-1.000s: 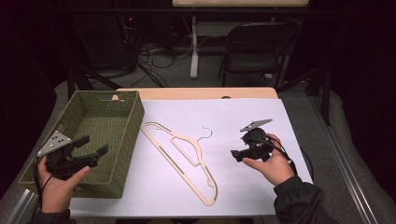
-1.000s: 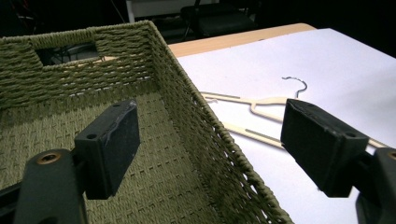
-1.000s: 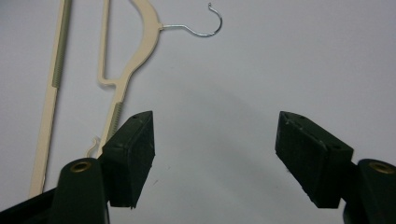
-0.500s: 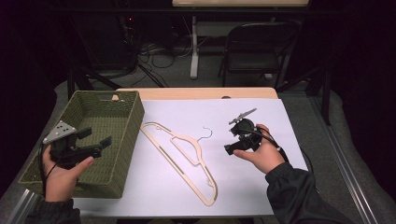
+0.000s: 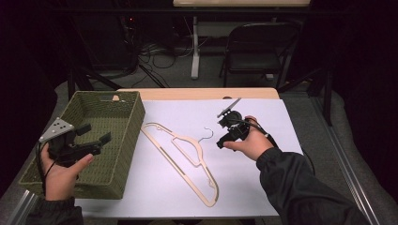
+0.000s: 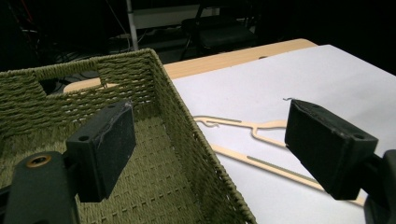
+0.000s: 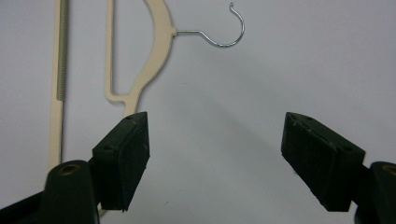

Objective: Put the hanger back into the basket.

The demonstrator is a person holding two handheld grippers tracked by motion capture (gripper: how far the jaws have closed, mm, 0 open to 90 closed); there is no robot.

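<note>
Hanger (image 5: pixel 180 154) flat on white sheet, right gripper (image 5: pixel 224 129) apparently just above, jaws wide

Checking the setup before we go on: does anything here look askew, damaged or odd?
Nothing stands out. The hanger lies flat and whole on the white sheet, beside the upright basket. Both grippers are open and hold nothing.

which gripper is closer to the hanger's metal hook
The right gripper: it hangs just beside the hanger and its wire hook, jaws open. The left gripper is over the green basket, farther off.
</note>
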